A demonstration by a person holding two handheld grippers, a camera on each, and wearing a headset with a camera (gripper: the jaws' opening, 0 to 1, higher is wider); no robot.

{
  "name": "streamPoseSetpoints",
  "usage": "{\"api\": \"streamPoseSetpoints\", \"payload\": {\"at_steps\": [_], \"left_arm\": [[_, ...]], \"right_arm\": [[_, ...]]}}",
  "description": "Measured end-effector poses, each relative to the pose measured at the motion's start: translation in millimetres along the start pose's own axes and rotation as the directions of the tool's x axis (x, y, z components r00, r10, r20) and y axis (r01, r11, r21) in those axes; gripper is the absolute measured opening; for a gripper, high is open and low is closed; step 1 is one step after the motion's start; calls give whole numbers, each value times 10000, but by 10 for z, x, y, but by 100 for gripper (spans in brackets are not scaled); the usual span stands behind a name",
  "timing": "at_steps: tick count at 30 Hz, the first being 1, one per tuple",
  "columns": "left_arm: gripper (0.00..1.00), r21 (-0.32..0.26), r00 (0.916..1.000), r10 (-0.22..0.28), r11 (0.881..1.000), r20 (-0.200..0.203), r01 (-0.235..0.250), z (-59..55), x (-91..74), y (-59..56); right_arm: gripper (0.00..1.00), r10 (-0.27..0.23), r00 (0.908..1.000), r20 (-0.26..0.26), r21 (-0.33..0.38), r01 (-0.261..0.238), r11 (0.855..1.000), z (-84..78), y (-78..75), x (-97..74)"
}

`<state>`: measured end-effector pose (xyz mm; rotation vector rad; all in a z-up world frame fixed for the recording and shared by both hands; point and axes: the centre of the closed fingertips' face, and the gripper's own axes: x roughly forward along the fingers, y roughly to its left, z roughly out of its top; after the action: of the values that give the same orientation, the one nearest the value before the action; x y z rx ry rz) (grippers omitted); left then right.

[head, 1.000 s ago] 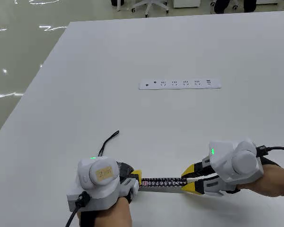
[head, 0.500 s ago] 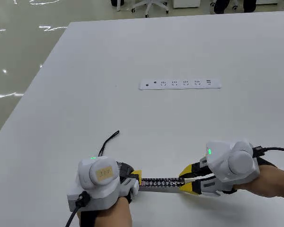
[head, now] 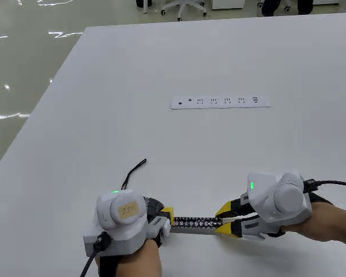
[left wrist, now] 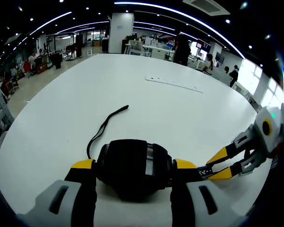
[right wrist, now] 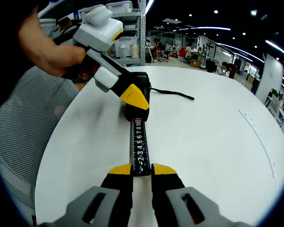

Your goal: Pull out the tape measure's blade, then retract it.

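Near the front edge of a white workbench (head: 230, 52), the left gripper (head: 160, 217) clamps the black tape measure case (left wrist: 128, 158) squarely between its yellow-tipped jaws, low over the tabletop. The blade (right wrist: 139, 139), numbers facing up, runs straight from the case to the right gripper (right wrist: 142, 170), whose jaws are closed on the blade's free end. The two grippers face each other, near but apart, with the short span of blade bridging them. The case's black wrist strap (left wrist: 106, 124) trails loose across the table beyond it. A white power strip (head: 220, 102) lies well farther off.
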<state>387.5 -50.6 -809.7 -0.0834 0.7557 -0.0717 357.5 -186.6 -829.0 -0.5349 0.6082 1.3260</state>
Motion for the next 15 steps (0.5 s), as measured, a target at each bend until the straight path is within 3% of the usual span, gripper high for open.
{"api": "streamPoseSetpoints", "payload": {"at_steps": [15], "left_arm": [[59,3,10000,-6,10000,-26,6,-3,-2,6]], "right_arm": [[14,18,10000,43,-3,-18,10000,36,10,62]]}}
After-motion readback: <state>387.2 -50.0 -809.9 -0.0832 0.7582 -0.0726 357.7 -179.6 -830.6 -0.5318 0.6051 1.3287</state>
